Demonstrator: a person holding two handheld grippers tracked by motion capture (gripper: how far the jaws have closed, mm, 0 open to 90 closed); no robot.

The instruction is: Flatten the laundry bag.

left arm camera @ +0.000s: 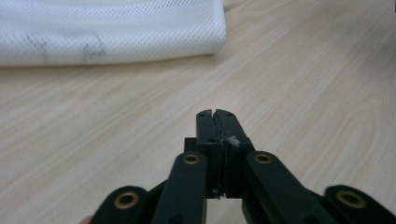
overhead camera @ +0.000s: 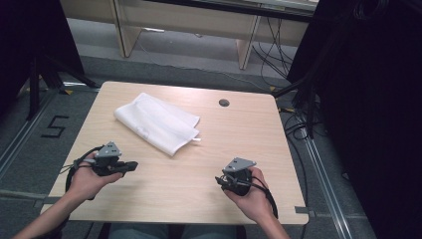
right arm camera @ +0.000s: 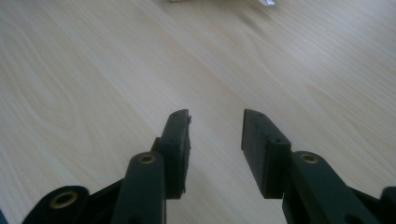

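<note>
While the folded white cloth (overhead camera: 157, 123) is lying on the far half of the wooden table (overhead camera: 249, 144), a person is resting both forearms on the near edge, a gripper in each hand. In the high view, the left gripper (overhead camera: 130, 166) is sitting nearer than the cloth and to its left, pointing across the table, and the right gripper (overhead camera: 220, 181) is waiting nearer than the cloth and to its right; both are well apart from it. A small round grommet (overhead camera: 224, 103) is set into the tabletop just right of the cloth's far end. No box, bin or tray is standing on the table, so nothing is holding anything. In the left gripper view, the left gripper (left arm camera: 215, 113) is showing its jaws pressed together with nothing between them, and the cloth (left arm camera: 107, 30) is lying ahead, its mesh weave and rounded folded edge plain to see. In the right gripper view, the right gripper (right arm camera: 216, 116) is holding its jaws parted, with only bare wood between them. The cloth is looking light, soft and limp, likely to sag and unfold when lifted; a corner or the thick folded edge is probably offering the surest pinch.
</note>
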